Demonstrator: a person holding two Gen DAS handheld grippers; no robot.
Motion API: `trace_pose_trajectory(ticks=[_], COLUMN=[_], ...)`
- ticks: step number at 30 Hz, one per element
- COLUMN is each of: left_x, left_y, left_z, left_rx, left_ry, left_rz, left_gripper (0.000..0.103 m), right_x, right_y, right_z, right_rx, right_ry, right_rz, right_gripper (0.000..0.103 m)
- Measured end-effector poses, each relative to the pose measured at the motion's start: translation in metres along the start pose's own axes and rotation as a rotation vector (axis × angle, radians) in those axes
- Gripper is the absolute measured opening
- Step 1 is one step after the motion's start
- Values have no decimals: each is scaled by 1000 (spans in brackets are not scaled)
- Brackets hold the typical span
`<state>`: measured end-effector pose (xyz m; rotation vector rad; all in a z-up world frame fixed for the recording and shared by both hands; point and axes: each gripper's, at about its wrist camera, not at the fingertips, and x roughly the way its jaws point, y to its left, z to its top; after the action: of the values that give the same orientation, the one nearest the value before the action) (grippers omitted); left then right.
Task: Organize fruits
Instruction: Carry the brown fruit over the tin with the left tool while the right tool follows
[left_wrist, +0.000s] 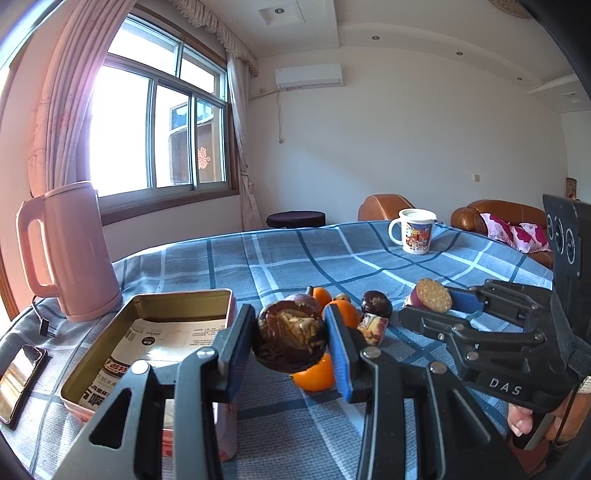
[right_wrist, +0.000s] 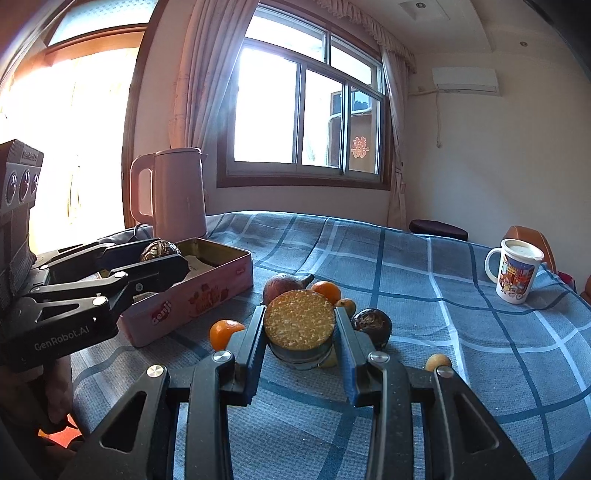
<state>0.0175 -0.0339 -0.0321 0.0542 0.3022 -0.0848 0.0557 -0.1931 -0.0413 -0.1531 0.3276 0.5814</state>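
Observation:
My left gripper (left_wrist: 290, 332) is shut on a dark brown round fruit (left_wrist: 291, 338), which hangs just right of the open pink tin box (left_wrist: 92, 373). In the right wrist view the left gripper (right_wrist: 159, 256) holds that fruit (right_wrist: 159, 248) over the tin box (right_wrist: 192, 295). My right gripper (right_wrist: 299, 328) is shut on a halved fruit (right_wrist: 299, 319) with a yellow grainy cut face, also seen with the right gripper (left_wrist: 430, 304) as the halved fruit (left_wrist: 434, 293). On the cloth lie oranges (right_wrist: 223, 332) (right_wrist: 327, 290), a purple fruit (right_wrist: 284, 286) and another dark fruit (right_wrist: 373, 323).
A pink kettle (left_wrist: 74, 251) stands behind the tin, with a phone (left_wrist: 20, 380) at the table's left edge. A white printed mug (right_wrist: 515, 275) sits far right. A small yellow fruit (right_wrist: 437, 362) lies near my right finger. The blue checked cloth (right_wrist: 461, 332) covers the table.

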Motion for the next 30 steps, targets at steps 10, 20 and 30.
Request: trace_pose_trajectory(ticks=[10, 20, 30], left_x=[0, 4, 13], left_y=[24, 50, 76], left_z=[6, 7, 8], left_rx=[-40, -51, -49], left_ry=[21, 55, 87], left_rz=[46, 121, 188], left_gripper=[40, 40, 40], right_x=[8, 28, 50], right_y=[13, 32, 50], right_z=[22, 47, 66], right_rx=[-23, -58, -112], right_ry=[23, 56, 78], right_rz=[48, 102, 137], right_gripper=[37, 37, 37])
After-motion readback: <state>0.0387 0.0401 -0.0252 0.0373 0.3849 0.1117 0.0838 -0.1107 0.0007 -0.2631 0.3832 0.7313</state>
